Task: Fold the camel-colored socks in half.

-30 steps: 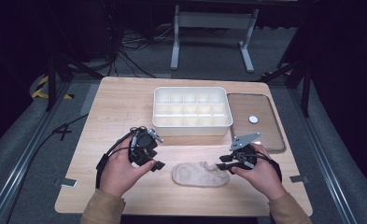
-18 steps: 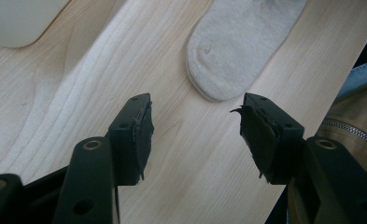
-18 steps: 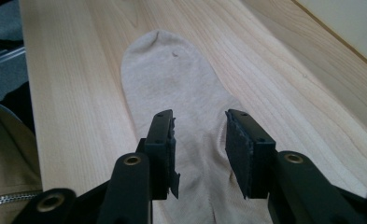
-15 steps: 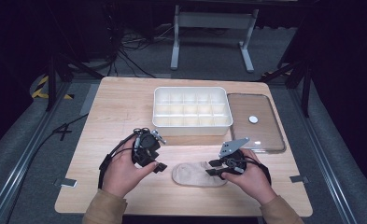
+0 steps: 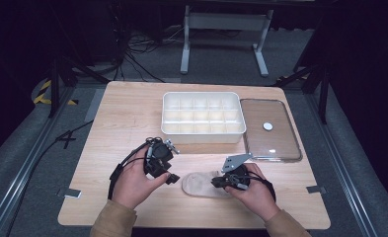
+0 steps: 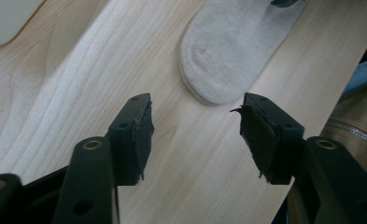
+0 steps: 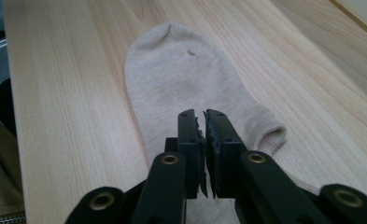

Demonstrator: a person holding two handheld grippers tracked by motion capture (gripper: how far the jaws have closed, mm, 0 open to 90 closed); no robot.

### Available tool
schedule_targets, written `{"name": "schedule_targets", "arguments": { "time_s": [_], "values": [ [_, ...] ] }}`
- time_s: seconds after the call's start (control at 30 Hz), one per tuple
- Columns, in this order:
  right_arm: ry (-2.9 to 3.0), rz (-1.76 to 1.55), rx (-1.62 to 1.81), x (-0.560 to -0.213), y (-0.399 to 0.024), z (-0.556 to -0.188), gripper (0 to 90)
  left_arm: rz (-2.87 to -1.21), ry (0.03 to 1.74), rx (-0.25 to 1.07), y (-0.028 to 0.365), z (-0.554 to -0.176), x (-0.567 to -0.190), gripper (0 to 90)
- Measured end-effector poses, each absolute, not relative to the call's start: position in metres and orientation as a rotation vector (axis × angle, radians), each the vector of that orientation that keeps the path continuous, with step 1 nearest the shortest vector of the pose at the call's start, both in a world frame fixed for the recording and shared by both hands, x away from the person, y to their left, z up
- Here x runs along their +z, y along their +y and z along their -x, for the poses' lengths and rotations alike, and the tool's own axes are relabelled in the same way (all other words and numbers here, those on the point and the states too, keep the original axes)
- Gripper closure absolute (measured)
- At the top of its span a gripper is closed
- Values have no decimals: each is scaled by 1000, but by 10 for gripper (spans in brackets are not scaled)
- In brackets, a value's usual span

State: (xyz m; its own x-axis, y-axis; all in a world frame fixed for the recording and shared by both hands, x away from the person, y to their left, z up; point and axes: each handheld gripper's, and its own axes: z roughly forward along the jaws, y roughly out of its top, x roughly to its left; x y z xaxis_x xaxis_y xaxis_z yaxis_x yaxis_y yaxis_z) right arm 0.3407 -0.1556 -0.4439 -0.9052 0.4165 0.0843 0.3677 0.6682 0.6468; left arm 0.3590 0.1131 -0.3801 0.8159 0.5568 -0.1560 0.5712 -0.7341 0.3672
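Observation:
A beige ankle sock (image 5: pixel 200 184) lies flat on the wooden table (image 5: pixel 127 113) near its front edge. My right gripper (image 5: pixel 216 181) hangs over the sock's cuff end (image 7: pixel 265 133); its jaws have just been closing and now stand together (image 7: pixel 203 122), with no fabric showing between them. My left gripper (image 5: pixel 165 176) is just left of the sock's toe (image 6: pixel 218 84). Its jaws are open (image 6: pixel 195 126) over bare wood, and nothing is between them.
A white box with several compartments (image 5: pixel 201 132) stands behind the hands at mid-table. A clear lid with a white knob (image 5: pixel 270 143) lies flat to its right. The person's sleeves come in over the front edge.
My right gripper has moved left and down onto the sock's right end, and its jaws have shut. The left hand has hardly moved.

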Motion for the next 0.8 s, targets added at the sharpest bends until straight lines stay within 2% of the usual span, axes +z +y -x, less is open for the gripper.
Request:
{"name": "schedule_targets", "arguments": {
  "time_s": [0.33,0.43,0.63,0.8],
  "values": [
    [2831,-665,1004,-463,-155,-346,873,-2623,880,-55,108,-361,-390,475],
    [2838,-602,993,-463,-154,-346,882,-2595,899,-67,109,-362,-394,499],
    [2851,-568,1012,-464,-154,-347,885,-2542,862,-75,100,-358,-407,625],
    [2847,-568,1008,-464,-154,-346,885,-2519,911,-100,91,-361,-419,613]
  ]
}}
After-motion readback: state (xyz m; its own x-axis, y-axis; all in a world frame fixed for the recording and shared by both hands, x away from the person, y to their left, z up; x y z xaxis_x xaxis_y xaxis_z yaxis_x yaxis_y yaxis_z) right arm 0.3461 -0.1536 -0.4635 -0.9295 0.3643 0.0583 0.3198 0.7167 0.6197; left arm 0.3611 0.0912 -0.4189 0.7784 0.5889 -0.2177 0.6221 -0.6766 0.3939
